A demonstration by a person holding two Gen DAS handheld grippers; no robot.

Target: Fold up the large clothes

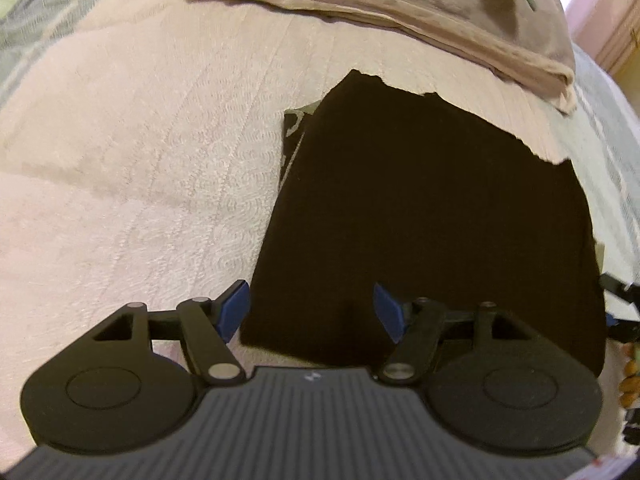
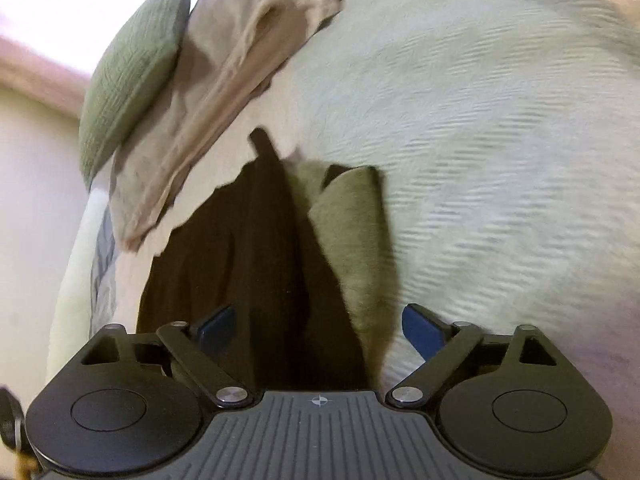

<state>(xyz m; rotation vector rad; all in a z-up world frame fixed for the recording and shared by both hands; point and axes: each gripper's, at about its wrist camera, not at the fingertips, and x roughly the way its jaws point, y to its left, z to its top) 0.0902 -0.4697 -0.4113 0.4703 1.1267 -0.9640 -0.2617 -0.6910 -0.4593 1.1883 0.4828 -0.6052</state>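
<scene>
The dark garment (image 1: pixel 432 216) lies flat on the pale bedspread (image 1: pixel 140 160), already folded to a rough rectangle whose long axis runs from the near edge away toward twelve o'clock in the left wrist view. The left gripper (image 1: pixel 312 312) hangs tilted steeply down over the garment's near left corner: its left blue pad sits just off the cloth's edge at nine o'clock, its right pad over the dark fabric, jaws well apart with nothing pinched between them. In the right wrist view the right gripper (image 2: pixel 320 336) points more shallowly along the same garment (image 2: pixel 248 260), which stretches from six toward twelve o'clock with an olive flap (image 2: pixel 352 232) lying along its one o'clock side; its jaws stand wide and grip nothing. Both hands sit at the near hem, the left nearer a corner, so the next fold probably carries that hem toward the far edge. A folded beige cloth (image 1: pixel 400 4) and a green pillow (image 2: pixel 132 80) lie beyond.
</scene>
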